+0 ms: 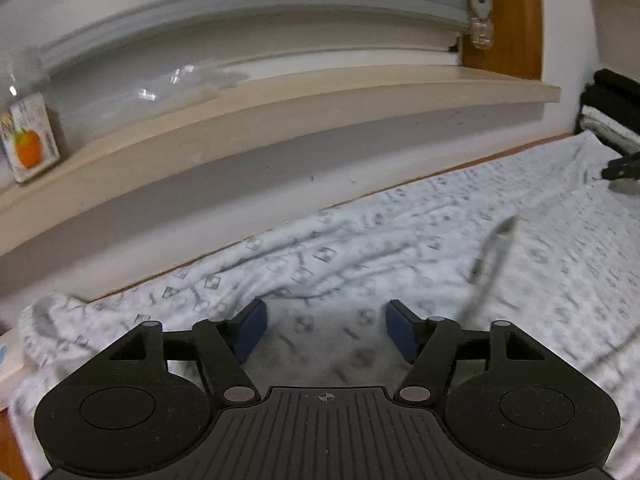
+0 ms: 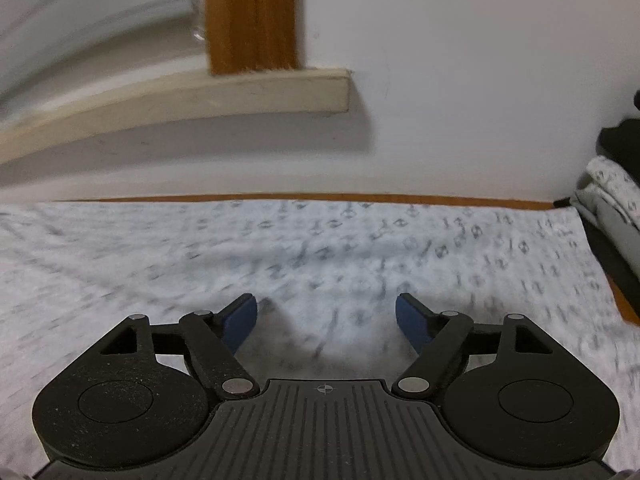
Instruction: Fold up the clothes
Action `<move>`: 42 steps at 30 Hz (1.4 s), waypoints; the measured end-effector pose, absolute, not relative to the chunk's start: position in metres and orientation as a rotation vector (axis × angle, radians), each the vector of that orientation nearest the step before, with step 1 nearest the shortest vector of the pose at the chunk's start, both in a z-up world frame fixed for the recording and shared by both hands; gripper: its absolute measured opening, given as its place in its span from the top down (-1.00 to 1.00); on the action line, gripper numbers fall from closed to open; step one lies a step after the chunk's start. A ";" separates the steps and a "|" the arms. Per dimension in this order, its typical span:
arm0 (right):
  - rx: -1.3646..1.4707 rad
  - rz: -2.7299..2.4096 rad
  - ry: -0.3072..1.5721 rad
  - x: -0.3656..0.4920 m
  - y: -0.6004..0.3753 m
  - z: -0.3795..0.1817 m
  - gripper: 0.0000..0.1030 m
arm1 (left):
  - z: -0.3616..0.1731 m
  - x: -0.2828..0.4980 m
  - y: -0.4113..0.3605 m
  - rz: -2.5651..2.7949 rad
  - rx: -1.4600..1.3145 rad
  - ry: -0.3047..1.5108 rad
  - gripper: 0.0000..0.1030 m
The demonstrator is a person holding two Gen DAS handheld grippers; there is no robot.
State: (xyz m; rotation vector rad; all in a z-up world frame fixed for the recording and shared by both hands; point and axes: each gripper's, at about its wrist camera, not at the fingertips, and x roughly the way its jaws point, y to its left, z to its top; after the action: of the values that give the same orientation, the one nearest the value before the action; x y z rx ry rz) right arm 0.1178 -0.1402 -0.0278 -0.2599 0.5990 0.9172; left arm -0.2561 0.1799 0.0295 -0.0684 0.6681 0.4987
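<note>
White printed fabric, a garment (image 1: 400, 248) with a small grey pattern, lies spread flat beneath and ahead of both pairs of jaws, reaching to the wood edge by the wall. The left gripper (image 1: 326, 330) has its blue pads spread apart with only cloth showing in the gap, nothing pinched. The right gripper (image 2: 326, 322) stands likewise wide, empty above the cloth (the print is blurred here). Beyond the right jaw, folded clothes (image 2: 612, 196) are stacked at the garment's far corner.
</note>
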 end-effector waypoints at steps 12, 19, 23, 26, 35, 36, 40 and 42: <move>-0.455 1.085 0.555 -0.032 -0.259 0.000 0.22 | 0.052 -0.266 -0.004 0.238 0.073 0.591 0.42; -0.486 1.248 0.545 -0.099 -0.251 0.014 0.22 | 0.049 -0.287 -0.090 0.105 0.163 0.601 0.47; -0.500 1.326 0.554 -0.114 -0.232 0.011 0.22 | 0.034 -0.279 -0.101 0.075 0.177 0.647 0.46; -0.520 1.347 0.569 -0.116 -0.220 0.005 0.22 | 0.026 -0.274 -0.099 0.088 0.181 0.671 0.46; -0.526 1.364 0.567 -0.113 -0.219 -0.001 0.97 | 0.027 -0.278 -0.096 0.092 0.186 0.657 0.99; -0.508 1.367 0.565 -0.111 -0.220 0.003 0.97 | 0.028 -0.279 -0.097 0.087 0.190 0.653 1.00; -0.432 1.328 0.487 -0.106 -0.230 0.027 0.97 | 0.035 -0.291 -0.104 0.045 0.187 0.631 1.00; -0.404 1.334 0.475 -0.105 -0.231 0.036 0.97 | 0.038 -0.299 -0.107 0.040 0.186 0.623 1.00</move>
State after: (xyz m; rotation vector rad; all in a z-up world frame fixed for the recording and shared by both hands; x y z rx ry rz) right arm -0.1051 -0.2314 0.0364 -0.4040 0.4746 1.3340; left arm -0.2994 -0.1072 0.0381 0.1864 0.6229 0.0395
